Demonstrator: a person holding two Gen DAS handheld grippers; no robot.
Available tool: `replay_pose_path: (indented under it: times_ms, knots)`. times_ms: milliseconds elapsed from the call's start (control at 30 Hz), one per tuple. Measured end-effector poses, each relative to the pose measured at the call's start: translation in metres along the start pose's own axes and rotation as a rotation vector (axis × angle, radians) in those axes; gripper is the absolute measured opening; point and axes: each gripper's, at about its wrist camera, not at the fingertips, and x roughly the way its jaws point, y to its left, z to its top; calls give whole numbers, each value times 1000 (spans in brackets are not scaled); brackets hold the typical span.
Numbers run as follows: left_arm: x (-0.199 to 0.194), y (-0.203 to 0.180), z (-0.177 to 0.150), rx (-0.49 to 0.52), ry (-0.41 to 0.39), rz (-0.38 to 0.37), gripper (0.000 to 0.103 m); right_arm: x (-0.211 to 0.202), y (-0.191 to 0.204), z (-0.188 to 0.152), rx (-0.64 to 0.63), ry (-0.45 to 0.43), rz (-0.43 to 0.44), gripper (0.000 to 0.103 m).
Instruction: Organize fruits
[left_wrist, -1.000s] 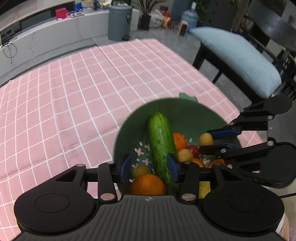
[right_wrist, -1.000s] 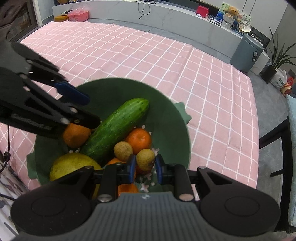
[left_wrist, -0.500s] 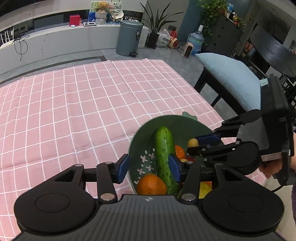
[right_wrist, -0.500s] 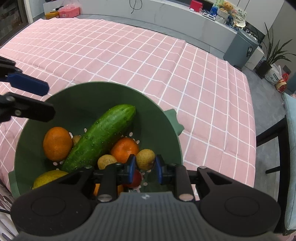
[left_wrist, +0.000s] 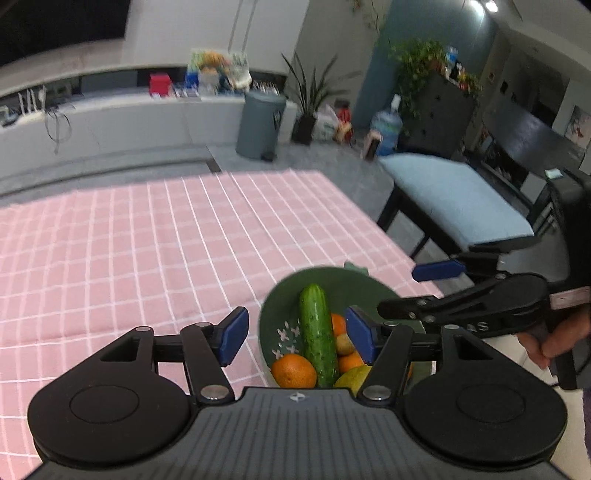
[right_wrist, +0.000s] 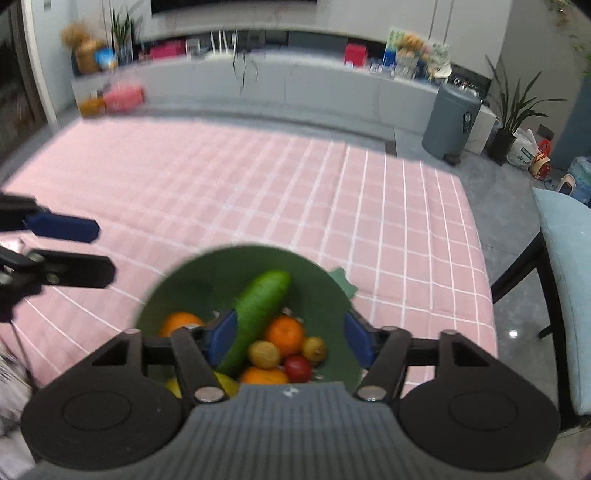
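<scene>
Both tongs, left and right, opening, empty, above green bowl on pink-checked tabletop. Cucumber in bowl: probably firm, slick; grip mid-length. Oranges likely roll; small fruits likely bruise.

A pink tablecloth with a white grid covers the table. Beyond its far edge a long pale grey counter runs along the wall, cluttered with small boxes and a red box. A round grey pedal bin stands on the floor beside a potted plant with long leaves. A dark-framed bench with a light blue cushion stands near the table's right edge.
</scene>
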Motion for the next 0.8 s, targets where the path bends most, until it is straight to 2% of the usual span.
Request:
replay_pose_path:
  times_ms: [167, 333, 367, 433, 600, 667, 800]
  knots:
    - [-39, -10, -6, 6, -80, 23, 72, -46, 21, -6, 76, -111, 45, 66]
    - [-70, -17, -18, 30, -131, 38, 72, -82, 46, -28, 178, -235, 98, 69]
    - [-75, -19, -21, 41, -136, 47, 73, -87, 51, -35, 195, -259, 89, 73]
    - [-81, -22, -27, 57, -150, 73, 73, -92, 63, -50, 225, -290, 52, 74]
    - [-89, -23, -46, 33, -168, 97, 74, -93, 87, -84, 290, -316, 37, 75]
    - [-90, -24, -55, 42, -181, 123, 80, -93, 96, -97, 300, -334, 13, 82]
    - [-85, -28, -71, 73, -186, 182, 86, -93, 109, -120, 343, -371, -41, 83]
